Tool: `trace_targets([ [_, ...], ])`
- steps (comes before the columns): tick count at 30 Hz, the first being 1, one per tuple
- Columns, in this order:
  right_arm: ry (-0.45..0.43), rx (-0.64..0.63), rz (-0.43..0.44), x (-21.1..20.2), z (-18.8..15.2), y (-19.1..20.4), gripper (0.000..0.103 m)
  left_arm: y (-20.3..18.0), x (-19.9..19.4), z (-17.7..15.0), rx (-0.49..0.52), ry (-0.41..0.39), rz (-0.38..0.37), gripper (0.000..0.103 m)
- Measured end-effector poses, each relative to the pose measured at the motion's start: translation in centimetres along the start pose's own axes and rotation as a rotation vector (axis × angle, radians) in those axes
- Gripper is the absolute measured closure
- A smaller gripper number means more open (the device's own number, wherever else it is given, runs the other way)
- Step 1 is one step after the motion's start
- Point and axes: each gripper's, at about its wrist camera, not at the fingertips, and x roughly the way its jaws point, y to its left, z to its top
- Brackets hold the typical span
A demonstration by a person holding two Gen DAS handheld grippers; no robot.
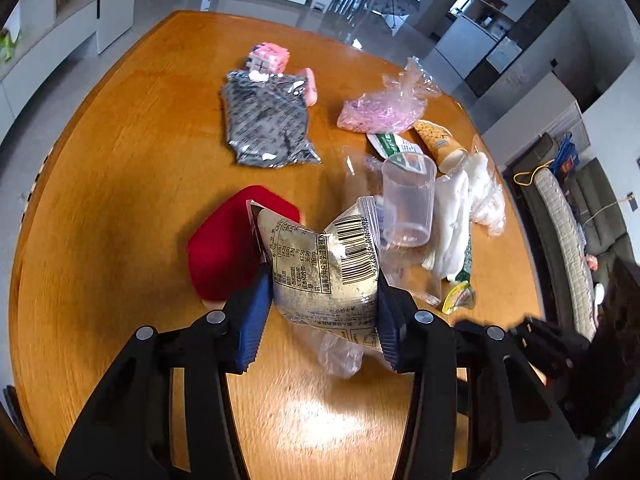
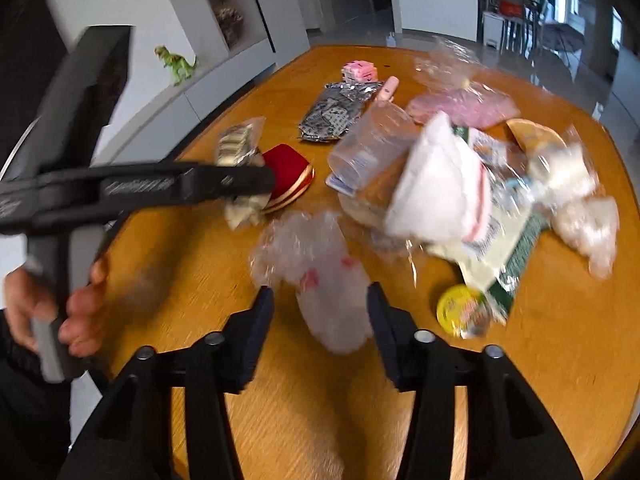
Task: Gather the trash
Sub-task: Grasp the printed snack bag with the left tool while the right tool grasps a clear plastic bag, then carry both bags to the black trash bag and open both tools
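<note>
My left gripper is shut on a beige snack wrapper with a barcode, held above the wooden table. In the right wrist view the left gripper and the wrapper show at the left. My right gripper is open, its fingers either side of a crumpled clear plastic bag on the table. A heap of trash lies to the right: a clear plastic cup, white tissue, a paper cone cup, a pink plastic bag, a yellow lid.
A red box sits just behind the held wrapper. A grey patterned pouch, a pink cube and a pink tube lie farther back. The table edge curves round at left and right. A sofa stands to the right.
</note>
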Motion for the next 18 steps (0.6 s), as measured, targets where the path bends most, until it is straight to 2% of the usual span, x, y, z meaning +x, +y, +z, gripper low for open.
trace_targets([
  [4, 0.063, -0.064, -0.053, 2.3, 1.2, 1.6, 0.042, 1.2, -0.9, -1.0, -0.016, -0.004, -0.010, 0.057],
  [6, 0.087, -0.109, -0.125, 3.1, 1.1, 2.2, 0.043, 1.7, -1.1, -1.3, -0.025, -0.004, -0.012, 0.057],
  [7, 0.095, -0.132, -0.175, 3.4, 1.0, 2.4, 0.062, 1.9, -1.3, -1.6, -0.030, -0.008, -0.015, 0.057],
  [8, 0.097, -0.137, -0.192, 3.3, 0.9, 2.5, 0.064, 2.2, -1.6, -1.8, -0.034, -0.011, -0.022, 0.057],
  [10, 0.109, -0.098, -0.103, 2.3, 0.3, 2.3, 0.069, 2.4, -2.5, -2.3, -0.035, -0.025, -0.041, 0.057],
  [15, 0.054, -0.093, -0.032, -0.8, -1.3, 4.2, 0.069, 2.5, -5.3, -4.6, -0.022, -0.061, -0.046, 0.057],
  [18, 0.027, -0.120, 0.022, -2.2, -1.8, 6.5, 0.069, 3.4, -7.9, -6.6, -0.026, -0.099, -0.014, 0.057],
])
